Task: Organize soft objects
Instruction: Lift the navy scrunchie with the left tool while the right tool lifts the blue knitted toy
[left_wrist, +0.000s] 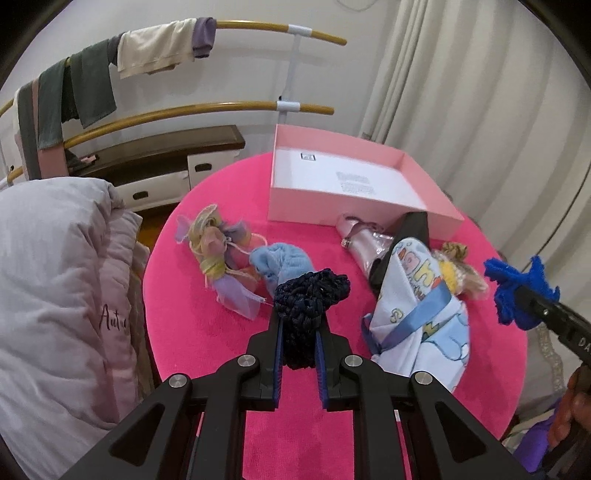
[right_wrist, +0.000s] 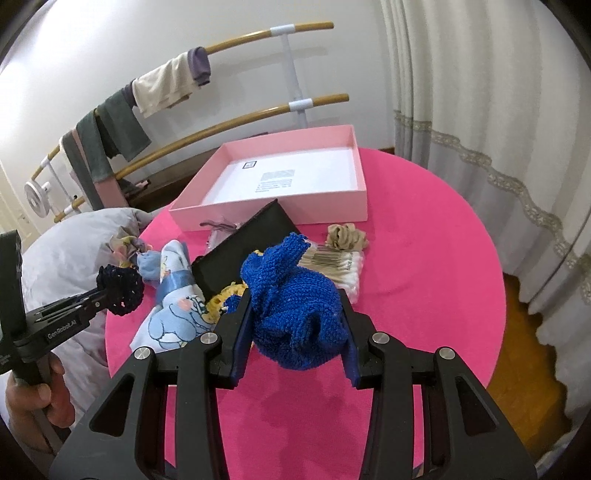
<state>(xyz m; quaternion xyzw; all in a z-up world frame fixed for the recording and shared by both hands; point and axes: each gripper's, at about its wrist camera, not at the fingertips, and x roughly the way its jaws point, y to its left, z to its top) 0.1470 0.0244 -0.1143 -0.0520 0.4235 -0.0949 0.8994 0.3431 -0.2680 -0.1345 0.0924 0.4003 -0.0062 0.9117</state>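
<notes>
The pink box (left_wrist: 364, 214) at the back of the round pink table (left_wrist: 207, 332) has nothing in it yet, so no soft thing is put away. Two are picked up, though. The left gripper (left_wrist: 300, 325) is squeezed tight on a dark blue knitted piece (left_wrist: 312, 291), held up above the table. The right gripper (right_wrist: 295, 328) is clamped on a bright blue knitted piece (right_wrist: 295, 302), also in the air. Both look ready to go to the box — that is my guess. Left on the table are a light blue sock (left_wrist: 282, 264), a frilly pastel bundle (left_wrist: 218, 254), a cartoon cloth with a blue ribbon (left_wrist: 421, 314), a beige scrunchie (right_wrist: 347, 236) and a pack of cotton swabs (right_wrist: 338, 264). A black case (right_wrist: 243, 251) is partly hidden, and something yellow (right_wrist: 225, 295) under it is hard to make out.
</notes>
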